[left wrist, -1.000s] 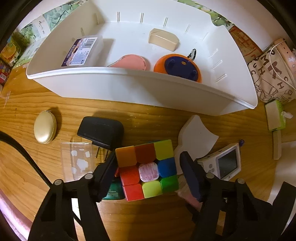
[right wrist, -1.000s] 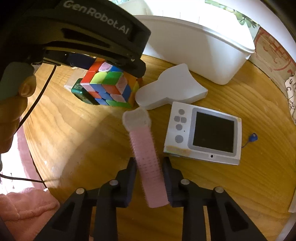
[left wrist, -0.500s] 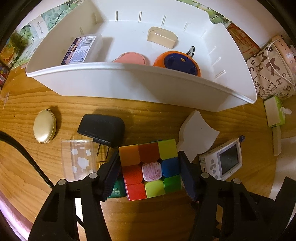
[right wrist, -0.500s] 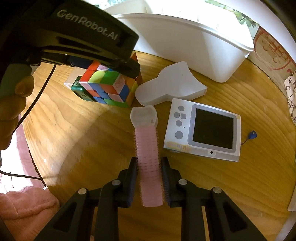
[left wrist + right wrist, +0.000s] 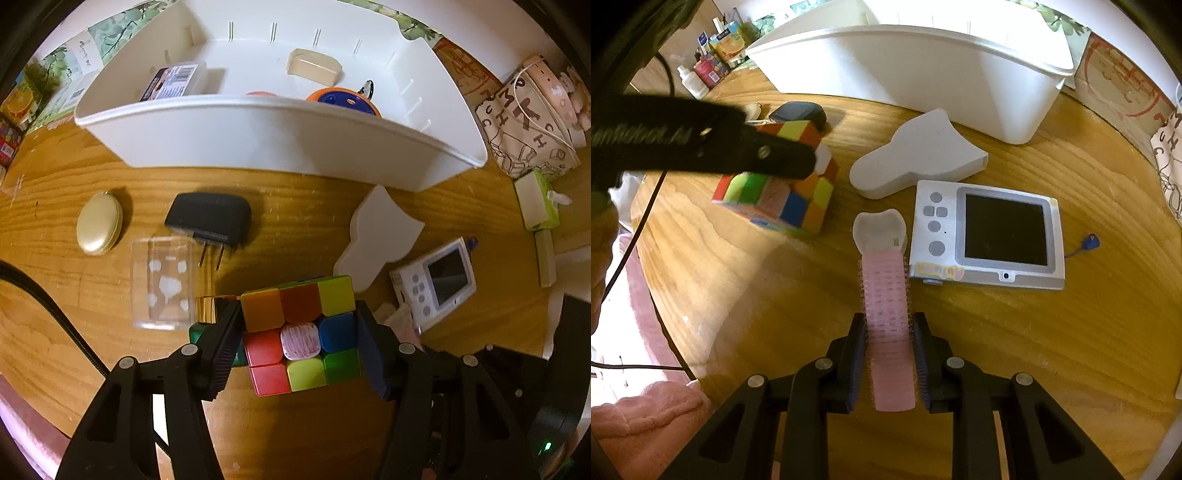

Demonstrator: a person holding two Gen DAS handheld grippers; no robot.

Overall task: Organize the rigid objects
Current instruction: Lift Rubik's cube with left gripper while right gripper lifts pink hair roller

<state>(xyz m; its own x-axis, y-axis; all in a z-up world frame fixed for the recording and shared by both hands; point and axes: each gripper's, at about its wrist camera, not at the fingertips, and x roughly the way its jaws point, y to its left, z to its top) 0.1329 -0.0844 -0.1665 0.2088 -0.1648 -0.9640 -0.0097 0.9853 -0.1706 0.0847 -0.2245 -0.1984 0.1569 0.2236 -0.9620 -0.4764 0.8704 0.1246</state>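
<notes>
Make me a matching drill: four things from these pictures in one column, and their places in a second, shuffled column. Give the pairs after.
Things:
1. puzzle cube
2. pink hair roller
3. cream case
4. black plug adapter

Places:
A. inside the white bin
B. on the wooden table, in front of the bin's near wall
C. between the fingers of the left hand-held gripper
D. clamped in the right hand-held gripper

Pairs: 1-C, 2-D, 3-A, 4-B
</notes>
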